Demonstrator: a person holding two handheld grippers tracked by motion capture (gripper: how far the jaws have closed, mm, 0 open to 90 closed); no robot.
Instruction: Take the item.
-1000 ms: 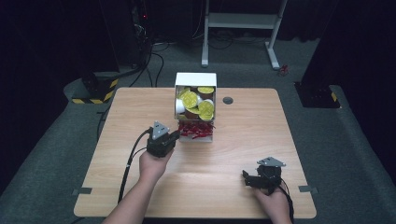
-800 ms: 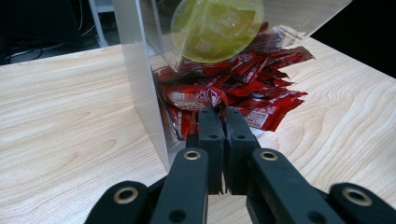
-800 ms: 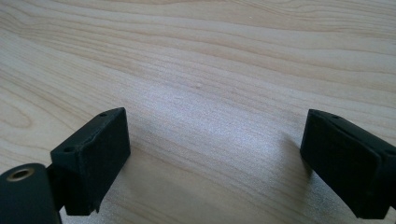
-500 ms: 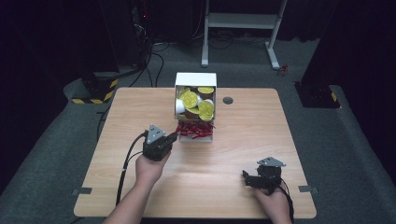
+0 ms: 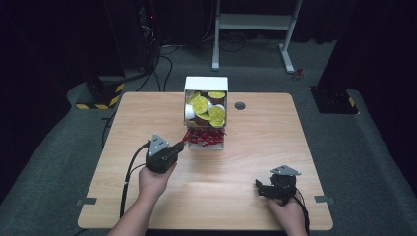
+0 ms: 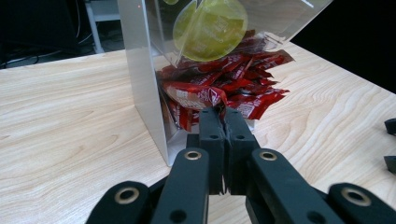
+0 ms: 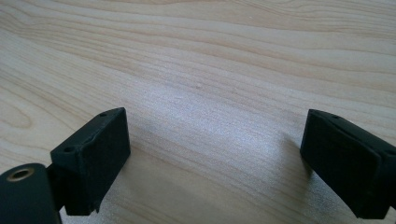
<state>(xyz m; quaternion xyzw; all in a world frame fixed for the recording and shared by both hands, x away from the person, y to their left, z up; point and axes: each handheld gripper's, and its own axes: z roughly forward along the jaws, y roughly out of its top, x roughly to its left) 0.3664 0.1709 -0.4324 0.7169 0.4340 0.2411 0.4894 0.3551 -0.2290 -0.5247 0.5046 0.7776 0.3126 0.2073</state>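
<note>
Now, from left to right:
Left gripper: the black two-jaw left gripper (image 5: pixel 183 145) sits in the person's left hand (image 5: pixel 155 179) at the table's left half, pointing toward the dispenser; its jaws are pressed together on the corner of a red foil sachet (image 6: pixel 198 95), pinched at the tips in the left gripper view.
Sachets: the pile of red foil sachets (image 5: pixel 205 137) lies in the bottom opening of the dispenser, some spilling out onto the tabletop.
Dispenser: the white box dispenser with a clear front panel (image 5: pixel 206 84) stands upright at the far middle of the light wooden table (image 5: pixel 255 128), just beyond the left gripper.
Pods: round pods with yellow-green foil lids (image 5: pixel 200 103) fill the upper compartment, above the sachets.
Grommet: a small dark round grommet (image 5: pixel 240 105) sits in the tabletop just right of the dispenser.
Right gripper: the black two-jaw right gripper (image 5: pixel 259 187) rests low near the table's near right edge, well apart from the dispenser; its jaws stand wide apart over bare wood, nothing between them.
</note>
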